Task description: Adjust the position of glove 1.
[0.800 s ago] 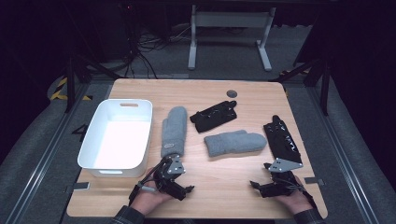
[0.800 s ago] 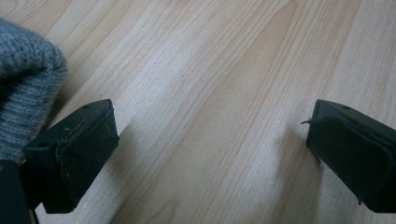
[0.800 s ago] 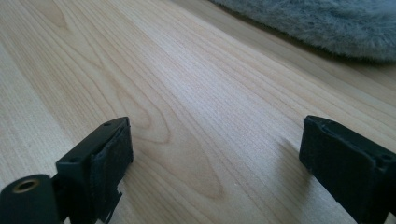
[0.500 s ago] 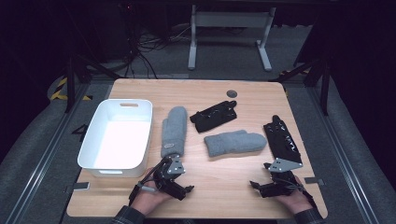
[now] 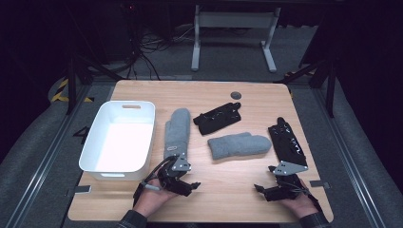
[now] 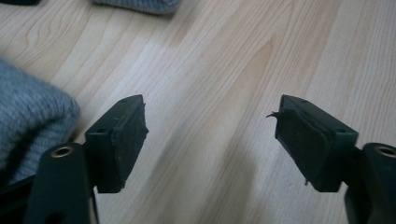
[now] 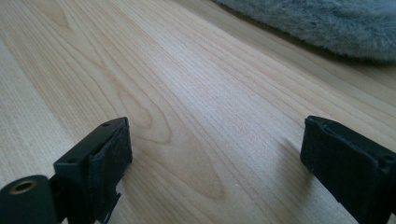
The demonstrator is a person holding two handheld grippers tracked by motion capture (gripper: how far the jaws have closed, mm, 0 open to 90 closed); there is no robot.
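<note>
Two grey knitted mittens lie on the wooden table (image 5: 223,209): one mitten (image 5: 177,133) runs lengthwise beside the bin, the other mitten (image 5: 240,145) lies crosswise at the centre. A black glove (image 5: 218,117) rests behind the centre and another black glove (image 5: 287,142) lies at the right. My left gripper (image 5: 190,186) rests low on the table just in front of the lengthwise mitten (image 6: 32,126), jaws open (image 6: 210,116) over bare wood. My right gripper (image 5: 260,189) sits near the front right, open (image 7: 215,140), with the crosswise mitten (image 7: 327,23) beyond its jaws.
A white plastic bin (image 5: 97,156) stands at the table's left side. A small dark disc (image 5: 235,95) lies near the far edge. Bare wood stretches between the two grippers along the front. Dark floor and a metal stand (image 5: 233,23) lie beyond the table.
</note>
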